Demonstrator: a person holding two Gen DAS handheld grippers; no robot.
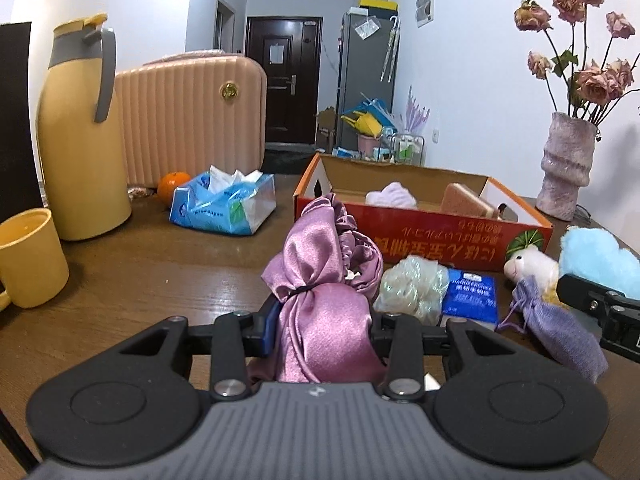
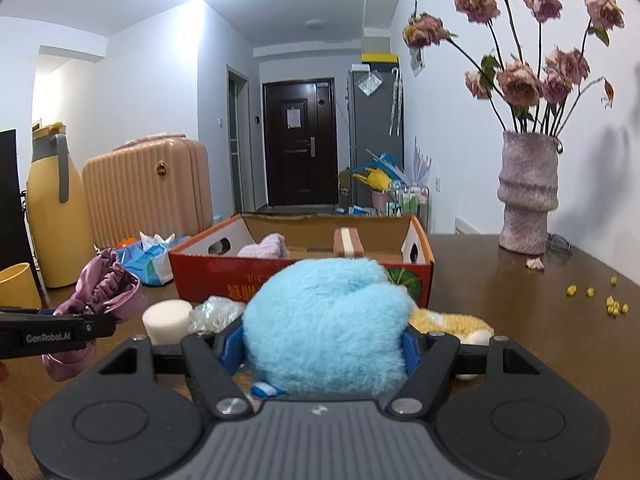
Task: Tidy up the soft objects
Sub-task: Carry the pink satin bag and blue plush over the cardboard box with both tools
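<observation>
While the left claw (image 1: 322, 328) clamps a pink satin pouch (image 1: 320, 304) at lower centre, the right claw (image 2: 322, 350) grips a blue plush toy (image 2: 324, 328); the cardboard box (image 2: 224, 276) stands behind on the surface (image 2: 520, 320).

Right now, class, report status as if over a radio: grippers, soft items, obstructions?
Left gripper shut on pink satin bonnet. Right gripper shut on blue plush toy. Cardboard box ahead, open; nothing in the way.
</observation>
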